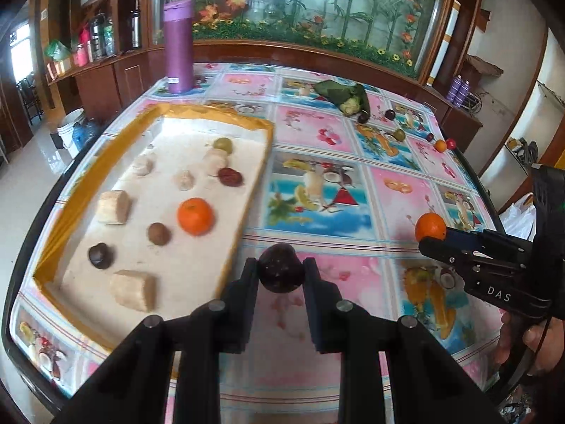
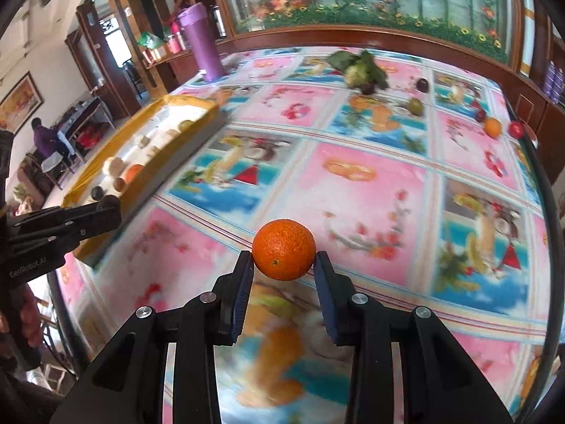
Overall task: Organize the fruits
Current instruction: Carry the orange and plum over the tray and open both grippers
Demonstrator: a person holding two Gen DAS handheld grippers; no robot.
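My left gripper (image 1: 280, 268) is shut on a dark purple fruit (image 1: 280, 268) and holds it above the tablecloth, just right of the yellow-rimmed tray (image 1: 247, 198). The tray holds an orange (image 1: 195, 216), a brown fruit (image 1: 159, 234), a dark fruit (image 1: 100, 255), a red fruit (image 1: 230, 176), a green fruit (image 1: 223, 144) and pale chunks (image 1: 134, 289). My right gripper (image 2: 283, 265) is shut on an orange (image 2: 283, 249) held over the table; it also shows in the left wrist view (image 1: 430, 228). The tray shows at left in the right wrist view (image 2: 183, 141).
A purple bottle (image 1: 179, 46) stands at the table's far left corner. A leafy green bundle (image 1: 344, 97) lies at the far side. Loose fruits lie near the far right edge: a green one (image 2: 416, 105), a dark one (image 2: 422, 84), a small orange (image 2: 492, 127), a red one (image 2: 515, 129).
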